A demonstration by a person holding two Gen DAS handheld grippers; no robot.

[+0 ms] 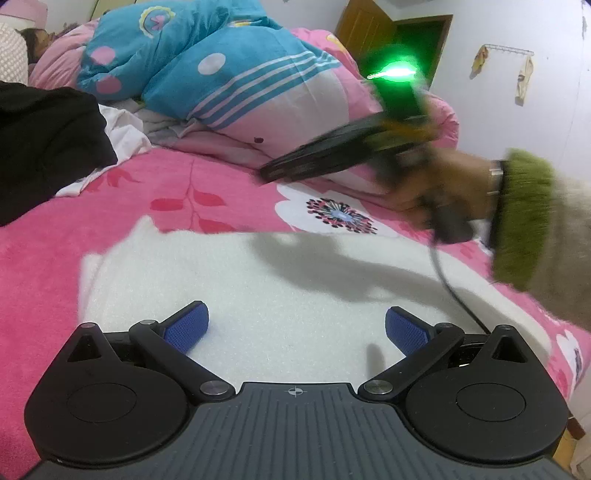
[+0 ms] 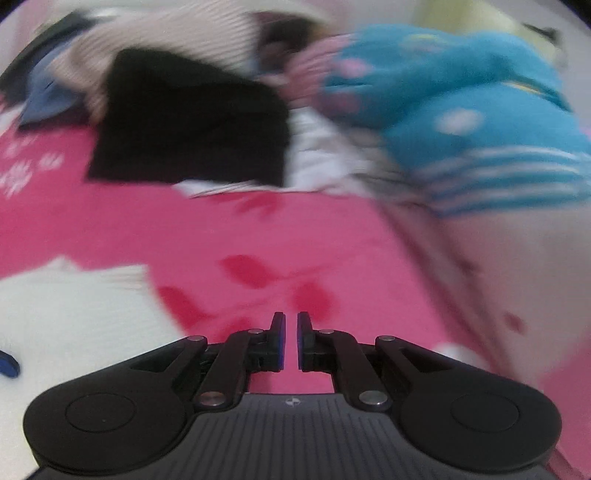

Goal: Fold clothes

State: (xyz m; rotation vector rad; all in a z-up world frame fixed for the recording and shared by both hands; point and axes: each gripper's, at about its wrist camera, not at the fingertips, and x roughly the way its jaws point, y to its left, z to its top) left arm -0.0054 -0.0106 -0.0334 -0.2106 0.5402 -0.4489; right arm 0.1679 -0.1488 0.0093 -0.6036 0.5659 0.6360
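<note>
One white fleecy garment (image 1: 258, 280) is spread flat on the pink bedspread (image 1: 207, 184). It is seen lying under the left gripper (image 1: 295, 328), whose fingers are spread wide and hold nothing. The right gripper (image 2: 291, 341), nearly pressed together and empty, is raised beyond its edge.

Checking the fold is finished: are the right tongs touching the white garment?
Apart. In the right wrist view the right tongs are nearly shut with nothing between them, over pink bedsheet; the white garment lies off to the left.

You are working in a home bedroom. Ahead of the fingers lies a bed (image 1: 229, 192) with a pink floral sheet. Beyond the fingers, a blue and pink quilt (image 1: 207, 74) is heaped up. A wooden door (image 1: 364, 27) and wall hooks (image 1: 509, 50) stand behind it.
</note>
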